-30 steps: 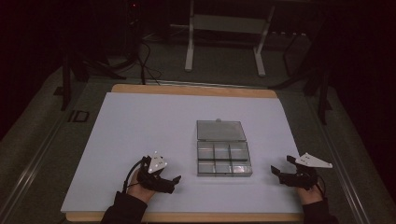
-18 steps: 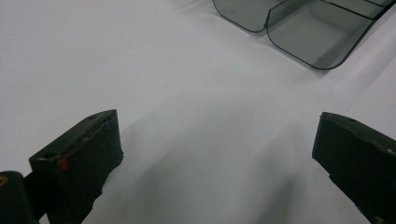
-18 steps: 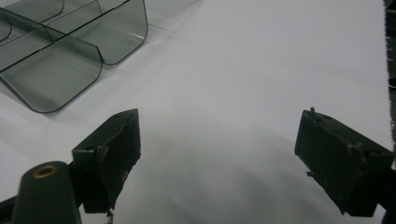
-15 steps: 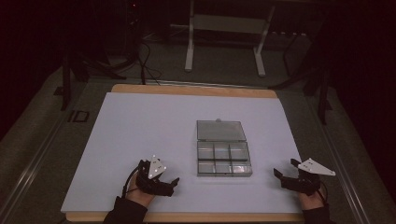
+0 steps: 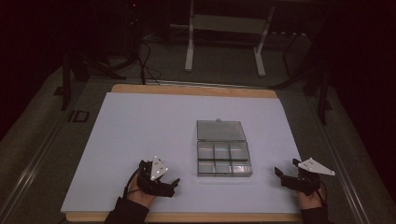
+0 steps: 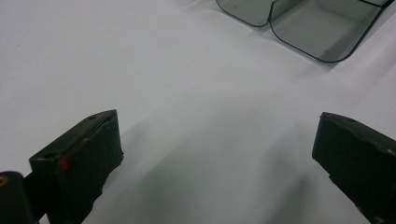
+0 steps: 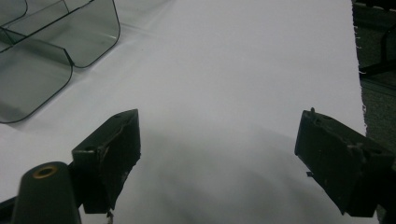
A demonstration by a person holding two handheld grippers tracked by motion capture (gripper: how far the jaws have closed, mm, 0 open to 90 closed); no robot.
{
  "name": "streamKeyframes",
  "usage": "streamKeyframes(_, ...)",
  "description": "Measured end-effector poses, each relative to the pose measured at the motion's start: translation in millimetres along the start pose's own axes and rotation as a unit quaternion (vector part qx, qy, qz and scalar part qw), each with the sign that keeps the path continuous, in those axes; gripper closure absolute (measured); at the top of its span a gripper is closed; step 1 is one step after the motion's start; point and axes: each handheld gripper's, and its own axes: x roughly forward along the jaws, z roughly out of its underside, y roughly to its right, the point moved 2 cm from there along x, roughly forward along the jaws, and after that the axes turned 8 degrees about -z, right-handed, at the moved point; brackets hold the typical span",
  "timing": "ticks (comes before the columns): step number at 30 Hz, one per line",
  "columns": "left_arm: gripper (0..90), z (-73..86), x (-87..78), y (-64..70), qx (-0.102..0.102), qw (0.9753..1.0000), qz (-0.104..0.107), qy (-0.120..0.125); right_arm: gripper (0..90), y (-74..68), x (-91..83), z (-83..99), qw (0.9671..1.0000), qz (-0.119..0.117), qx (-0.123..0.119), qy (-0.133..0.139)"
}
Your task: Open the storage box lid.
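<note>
I see the left gripper [image 5: 173, 183] low at my near left, jaws spread wide (nothing between them). The right gripper [image 5: 279, 173] sits near right, likewise spread, both hands gripping from below.

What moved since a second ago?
The right gripper slid a little toward the person and outward; the left gripper edged toward the near table edge. Both are open and empty. The clear box stayed put with its lid open.

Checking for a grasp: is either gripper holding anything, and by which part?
Nothing is held: left gripper and right gripper are open, apart from the clear box.
</note>
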Motion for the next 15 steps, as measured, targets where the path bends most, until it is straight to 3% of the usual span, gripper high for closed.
streamKeyframes(15, 2.5, 0.0, 0.0, 2.0, 0.006, 1.0, -0.008, 0.001, 14.4, 1.2, 1.5, -0.2, 0.9999, -0.006, 0.005, -0.009)
